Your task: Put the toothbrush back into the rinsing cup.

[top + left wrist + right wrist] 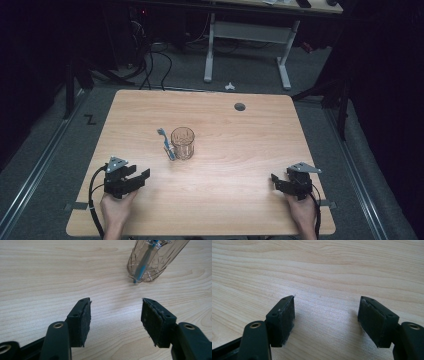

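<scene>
A clear ribbed glass [182,143] stands upright near the middle of the wooden table [250,150]. A blue toothbrush [165,144] rests against its left side, head pointing away from me. In the left gripper view the glass [152,262] is ahead and to the right, with the toothbrush [142,265] in front of it. My left gripper [141,171] sits low near the front left of the table, jaws open and nothing between them [116,301]. My right gripper [280,176] rests at the front right, also open over bare wood [327,297].
A round cable hole [240,106] is in the table's far right part. Beyond the far edge stand a white desk frame [209,50], floor cables [150,60] and a small white object [229,86] on the carpet.
</scene>
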